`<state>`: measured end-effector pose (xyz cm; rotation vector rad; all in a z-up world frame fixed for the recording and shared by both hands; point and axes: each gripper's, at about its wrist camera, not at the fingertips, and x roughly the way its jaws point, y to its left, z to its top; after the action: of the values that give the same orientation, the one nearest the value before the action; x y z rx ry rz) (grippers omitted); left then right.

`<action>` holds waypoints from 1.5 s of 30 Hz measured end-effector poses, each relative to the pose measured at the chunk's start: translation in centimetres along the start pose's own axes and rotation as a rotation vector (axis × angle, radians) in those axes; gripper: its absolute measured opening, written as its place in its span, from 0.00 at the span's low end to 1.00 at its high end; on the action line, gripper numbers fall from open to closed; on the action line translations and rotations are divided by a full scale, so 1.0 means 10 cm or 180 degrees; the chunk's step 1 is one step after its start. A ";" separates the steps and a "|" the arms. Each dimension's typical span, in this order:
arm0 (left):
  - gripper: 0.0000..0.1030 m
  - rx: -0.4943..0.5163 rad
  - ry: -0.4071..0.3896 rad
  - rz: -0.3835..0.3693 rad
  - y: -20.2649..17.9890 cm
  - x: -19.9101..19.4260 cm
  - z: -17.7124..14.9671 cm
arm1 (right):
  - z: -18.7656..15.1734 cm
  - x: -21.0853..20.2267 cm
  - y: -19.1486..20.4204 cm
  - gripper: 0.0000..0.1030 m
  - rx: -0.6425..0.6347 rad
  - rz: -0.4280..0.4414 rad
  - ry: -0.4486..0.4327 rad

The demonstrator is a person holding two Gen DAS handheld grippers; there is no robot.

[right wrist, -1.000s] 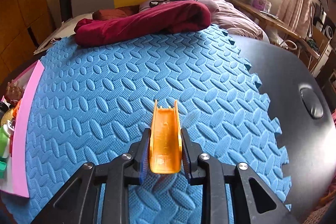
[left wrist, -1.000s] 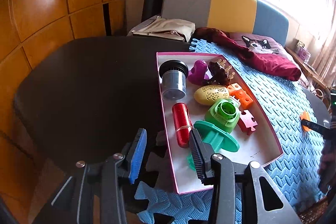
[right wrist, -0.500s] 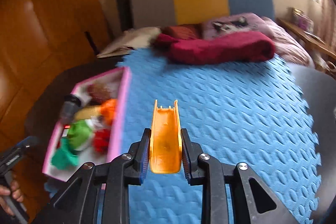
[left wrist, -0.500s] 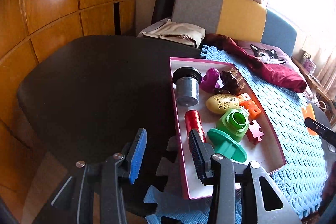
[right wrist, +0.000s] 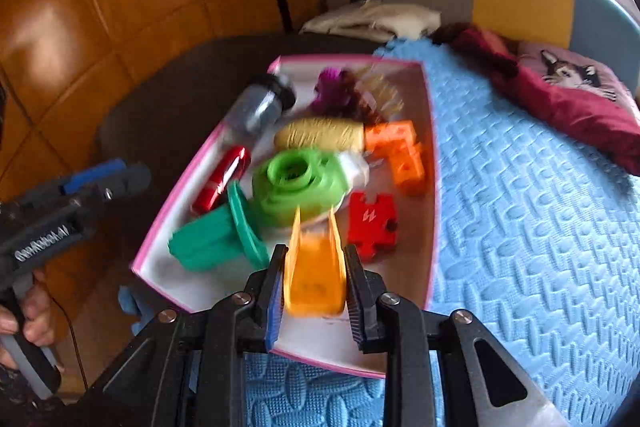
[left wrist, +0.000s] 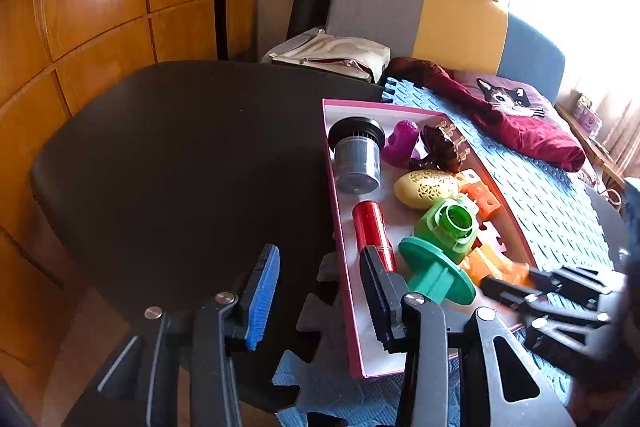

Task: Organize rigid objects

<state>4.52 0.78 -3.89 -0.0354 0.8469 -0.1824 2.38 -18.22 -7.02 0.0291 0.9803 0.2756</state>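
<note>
While clamped between right gripper [right wrist: 314, 285] pads, orange channel piece [right wrist: 315, 277] hung over near end of pink-rimmed tray [right wrist: 433, 211], above bare floor beside red puzzle block [right wrist: 372, 225] and teal flanged part [right wrist: 216, 243]; tray sat on blue foam mat [right wrist: 540, 227]; left gripper [left wrist: 316, 295] waited part-open, empty, at tray's near-left corner; risk judged: release from height could bounce piece onto crowded green ring [right wrist: 298, 183] or over rim; tilted hold might wedge it against neighbours.
</note>
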 end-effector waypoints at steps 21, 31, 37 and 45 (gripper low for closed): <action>0.70 0.0005 -0.0149 0.0125 -0.06 -0.13 0.02 | -0.07 -0.14 0.02 0.41 0.0084 -0.0077 -0.0298; 1.00 -0.0033 -0.0378 0.0133 -0.17 -0.39 -0.03 | -0.03 -0.41 0.02 0.43 0.0351 -0.0550 -0.0690; 1.00 0.0037 -0.0389 0.0059 -0.29 -0.47 -0.10 | -0.05 -0.46 -0.02 0.43 0.0485 -0.0729 -0.0710; 1.00 0.0062 -0.0497 0.0247 -0.39 -0.60 -0.14 | -0.09 -0.54 0.02 0.43 0.0490 -0.0772 -0.0774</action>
<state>-0.99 -1.98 0.03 0.0015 0.6895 -0.1133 -1.23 -19.44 -3.05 0.0817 0.7522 -0.0270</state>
